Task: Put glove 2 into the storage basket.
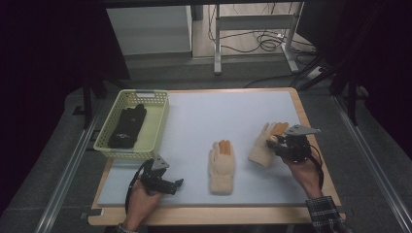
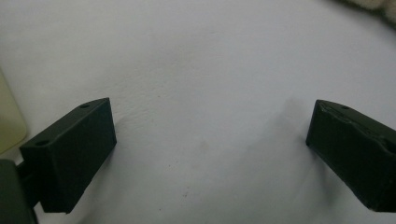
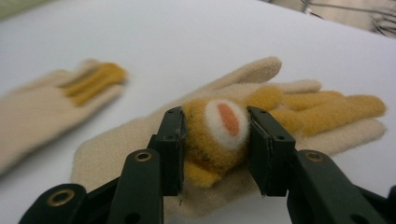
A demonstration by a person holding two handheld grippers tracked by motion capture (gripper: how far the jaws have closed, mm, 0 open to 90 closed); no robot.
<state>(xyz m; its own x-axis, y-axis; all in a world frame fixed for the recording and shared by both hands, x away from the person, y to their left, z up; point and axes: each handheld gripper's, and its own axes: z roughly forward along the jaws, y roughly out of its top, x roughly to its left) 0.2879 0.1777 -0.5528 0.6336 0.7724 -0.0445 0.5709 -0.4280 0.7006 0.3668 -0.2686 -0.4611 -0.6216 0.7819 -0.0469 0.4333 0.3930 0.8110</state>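
While the right tongs [image 3: 215, 140] clamp a small plush knob [image 3: 219, 135] on the near glove [image 3: 261, 116], the grip rests on that ornament alone (ochre pile, white face, an orange oval at its centre). The glove itself lies on the white worktop [image 1: 204, 116] at the right, fingers pointing away.

Risks, as judged: the knob is soft and rounded, so it may squeeze out from between the flat black pads; if lifted by it, the glove would hang limp and swing, and the stitching that holds the knob could be strained. A fold or drag across the mat is also possible, since fleecy fabric catches.

Both gloves are cream knit with ochre finger panels, fuzzy and pliable; the second glove [image 1: 221, 165] lies flat at mid-worktop, well apart from the first. A pale yellow lattice basket [image 1: 160, 116], rigid plastic, stands at the left with a dark glove [image 1: 127, 127] inside.

The left tongs [image 2: 210, 140] gape wide over bare mat, holding nothing.
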